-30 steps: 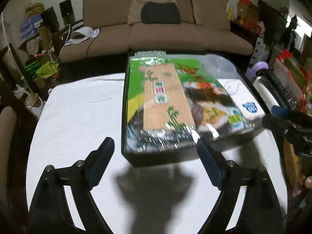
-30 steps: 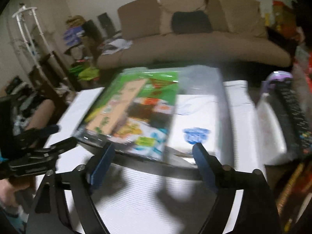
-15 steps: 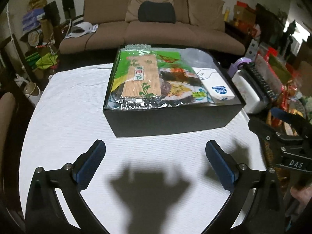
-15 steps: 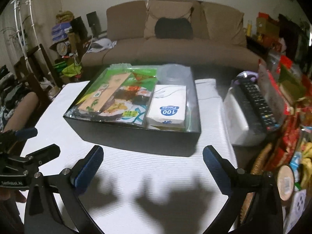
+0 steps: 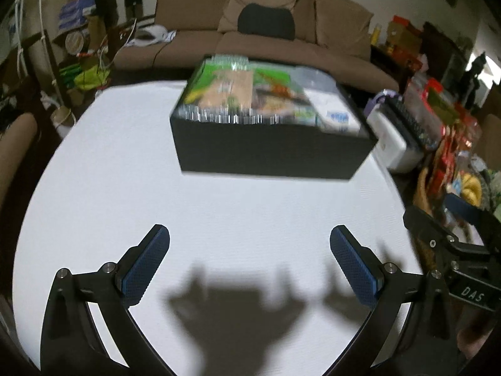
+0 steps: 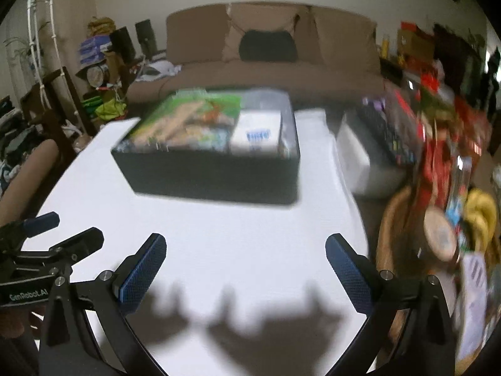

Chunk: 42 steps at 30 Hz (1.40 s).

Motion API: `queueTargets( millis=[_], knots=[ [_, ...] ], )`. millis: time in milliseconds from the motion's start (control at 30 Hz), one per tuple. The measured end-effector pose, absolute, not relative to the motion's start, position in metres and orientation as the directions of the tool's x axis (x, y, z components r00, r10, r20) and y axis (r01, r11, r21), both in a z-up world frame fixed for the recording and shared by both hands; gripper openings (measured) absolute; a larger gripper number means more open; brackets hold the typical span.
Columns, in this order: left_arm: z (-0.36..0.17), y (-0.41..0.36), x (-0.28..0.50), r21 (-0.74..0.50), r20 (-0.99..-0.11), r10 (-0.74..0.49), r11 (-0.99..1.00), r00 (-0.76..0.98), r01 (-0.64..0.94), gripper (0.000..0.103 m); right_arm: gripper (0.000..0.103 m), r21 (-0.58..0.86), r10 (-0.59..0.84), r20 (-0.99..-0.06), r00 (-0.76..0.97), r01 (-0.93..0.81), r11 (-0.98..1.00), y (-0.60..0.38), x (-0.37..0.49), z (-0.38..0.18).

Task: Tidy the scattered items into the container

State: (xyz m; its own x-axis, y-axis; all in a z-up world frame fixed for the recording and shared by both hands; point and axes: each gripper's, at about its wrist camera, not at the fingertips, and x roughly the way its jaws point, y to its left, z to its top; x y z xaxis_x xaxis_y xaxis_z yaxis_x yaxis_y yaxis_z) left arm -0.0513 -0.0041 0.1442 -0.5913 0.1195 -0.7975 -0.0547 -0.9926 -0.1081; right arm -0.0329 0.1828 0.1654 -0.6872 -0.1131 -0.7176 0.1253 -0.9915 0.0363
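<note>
- Where a second ago both grippers stood right at the box, they are now drawn back, and the left gripper [image 5: 250, 261] stands with its jaws spread wide over bare white counter [image 5: 125, 156], nothing between the blue pads.
- The right gripper [image 6: 245, 269] is likewise wide open and empty in the lower part of its own view; each tool also shows at the side edge of the other's picture.
- The black container [image 6: 213, 174] now sits in the upper middle of both frames, well apart from both grippers, whereas earlier it filled the space just ahead of the fingers.
- Inside it lie the green packet [image 6: 191, 119] on the left and the white tissue pack [image 6: 256, 133] on the right; a clear item [image 6: 266, 100] behind them is too blurred to name.
- With no loose item visible on the counter, I judge the tidying finished or nearly so.
- Motion blur smears the packet's print and the clutter at the right edge of the frames; the container's floor and far wall are hidden by its contents.
- The brown sofa [image 5: 266, 31] fills the top of both frames.
</note>
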Motion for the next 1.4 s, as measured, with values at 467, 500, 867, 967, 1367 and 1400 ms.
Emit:
queueTargets(
  millis=[467,500,867,967,1367,1400],
  knots=[
    [0.045,0.010,-0.004,-0.056,-0.826,0.047,-0.998,-0.561,-0.002,0.103,0.103,0.064,-0.102,-0.799,-0.593,0.084,-0.994,0.194,0.004,0.062],
    [0.037,0.008,-0.002,-0.064,-0.830,0.050,-0.998,-0.555,0.005,0.103,0.103,0.060,-0.098,-0.805,-0.585,0.083,-0.995,0.193,0.004,0.056],
    [0.004,0.009,0.003,-0.048,-0.824,0.043,-0.999,-0.564,-0.006,0.103,0.103,0.049,-0.069,-0.818,-0.571,0.050,-0.998,0.189,0.005,0.024],
    [0.004,0.010,0.002,-0.036,-0.820,0.040,-0.999,-0.571,-0.019,0.103,0.103,0.016,-0.040,-0.807,-0.590,0.045,-0.999,0.186,0.006,0.022],
    [0.002,0.011,-0.005,-0.015,-0.825,0.020,-1.000,-0.564,-0.013,0.103,0.103,-0.007,-0.008,-0.802,-0.598,0.023,-1.000,0.184,0.001,0.019],
    [0.003,0.011,-0.005,-0.015,-0.825,0.020,-1.000,-0.564,-0.013,0.103,0.103,-0.007,-0.008,-0.802,-0.598,0.023,-1.000,0.184,0.001,0.019]
  ],
)
